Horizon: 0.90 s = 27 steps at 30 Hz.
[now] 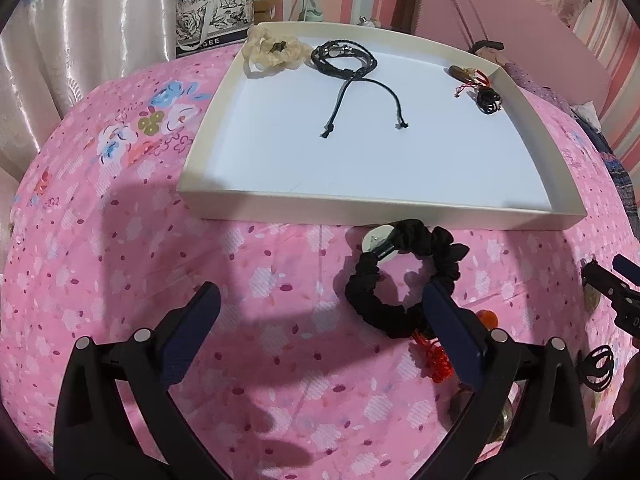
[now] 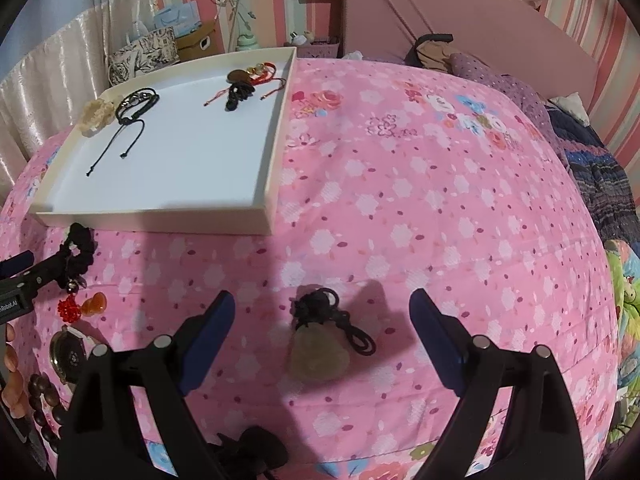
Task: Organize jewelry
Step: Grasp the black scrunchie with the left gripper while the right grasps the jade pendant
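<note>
A white tray (image 1: 380, 204) lies on the pink bedspread and holds a cream flower piece (image 1: 272, 50), a black cord bracelet (image 1: 344, 60) and a red-and-black charm cluster (image 1: 480, 88). The tray also shows in the right wrist view (image 2: 160, 222). My left gripper (image 1: 320, 300) is open and empty; a black scrunchie (image 1: 400, 276) lies by its right finger. My right gripper (image 2: 322, 304) is open and empty, with a tan stone pendant on a black cord (image 2: 320, 352) lying between its fingers on the bed.
A red knot charm with an orange bead (image 2: 80, 306), a watch (image 2: 70, 354) and a dark bead bracelet (image 2: 44, 404) lie left of the right gripper. Black hair ties (image 1: 598, 366) lie at the left view's right edge. Folded clothes (image 2: 600, 176) sit to the right.
</note>
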Each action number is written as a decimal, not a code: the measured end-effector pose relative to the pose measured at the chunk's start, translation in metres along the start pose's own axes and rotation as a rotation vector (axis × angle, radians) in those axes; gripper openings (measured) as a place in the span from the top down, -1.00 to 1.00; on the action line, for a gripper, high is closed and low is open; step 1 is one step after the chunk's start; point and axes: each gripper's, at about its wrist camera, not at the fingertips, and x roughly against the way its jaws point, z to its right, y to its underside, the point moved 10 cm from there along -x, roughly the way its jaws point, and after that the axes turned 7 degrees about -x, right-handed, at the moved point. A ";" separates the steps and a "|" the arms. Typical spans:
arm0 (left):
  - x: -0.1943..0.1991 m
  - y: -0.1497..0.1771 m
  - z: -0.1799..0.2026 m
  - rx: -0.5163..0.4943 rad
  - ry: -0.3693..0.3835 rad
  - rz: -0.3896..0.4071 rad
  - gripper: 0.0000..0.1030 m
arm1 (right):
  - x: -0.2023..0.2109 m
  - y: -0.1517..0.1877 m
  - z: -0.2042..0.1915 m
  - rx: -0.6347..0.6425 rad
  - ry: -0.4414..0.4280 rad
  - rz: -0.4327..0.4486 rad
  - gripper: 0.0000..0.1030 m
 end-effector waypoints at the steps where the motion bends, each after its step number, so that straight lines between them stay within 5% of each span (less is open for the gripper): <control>1: -0.001 0.000 -0.001 0.003 0.003 -0.002 -0.93 | -0.001 0.000 0.001 -0.005 0.001 -0.003 -0.73; 10: -0.007 0.001 -0.003 -0.003 0.002 -0.012 -0.33 | -0.008 0.001 0.012 -0.049 0.008 -0.009 -0.70; 14: -0.005 0.001 -0.003 -0.013 -0.003 -0.007 0.05 | -0.014 0.004 0.017 -0.065 0.010 -0.040 -0.21; 17: -0.004 0.001 -0.002 -0.016 0.009 -0.007 0.31 | -0.018 0.007 0.017 -0.073 0.000 -0.060 -0.08; 21: -0.002 0.001 -0.001 -0.015 0.029 -0.009 0.69 | -0.018 0.007 0.012 -0.063 -0.011 -0.057 0.47; 27: -0.001 0.002 -0.001 0.001 0.053 -0.009 0.81 | -0.015 0.005 0.012 -0.070 -0.030 -0.046 0.60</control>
